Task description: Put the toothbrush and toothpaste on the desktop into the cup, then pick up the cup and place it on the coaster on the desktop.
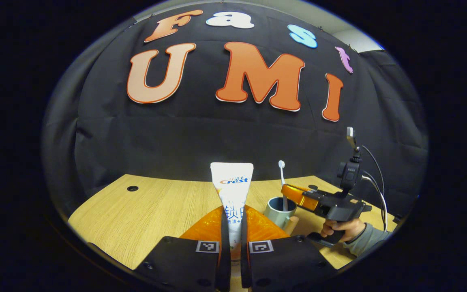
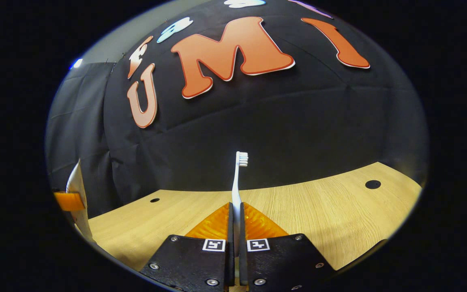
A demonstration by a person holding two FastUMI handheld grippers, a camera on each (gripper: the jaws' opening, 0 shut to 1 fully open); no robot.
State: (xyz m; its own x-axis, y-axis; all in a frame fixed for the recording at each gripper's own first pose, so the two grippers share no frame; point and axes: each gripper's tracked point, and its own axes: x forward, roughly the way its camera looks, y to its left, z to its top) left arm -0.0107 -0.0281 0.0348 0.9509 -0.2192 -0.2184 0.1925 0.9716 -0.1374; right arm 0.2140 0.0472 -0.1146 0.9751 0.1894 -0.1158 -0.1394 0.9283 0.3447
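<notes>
**Both claws loaded: toothbrush at the cup, toothpaste waiting**

Nearest in the left gripper view, the left claw (image 1: 233, 243) is clenched on the toothpaste (image 1: 232, 190), both fingers pressed to the lower part of the tube, which stands upright with its flat crimped end on top. In the right gripper view, the right claw (image 2: 235, 243) grips the toothbrush (image 2: 238, 182) low on its handle, bristle head up.

Further off in the left gripper view, the right claw reaches toward the cup (image 1: 281, 211) from the right, and the brush stands in or just above its mouth; which, cannot be told. A hand (image 1: 341, 231) holds the tool by its pistol grip, the tool lying roughly level over the bench (image 1: 144, 211).

To do this step well, the right claw should probably lower the brush until its handle end is well inside the cup before loosening, so it leans on the rim rather than tipping out. The toothpaste should likely wait until that claw is clear, then go in bottom first, beside the brush. The coaster cannot be made out.
</notes>
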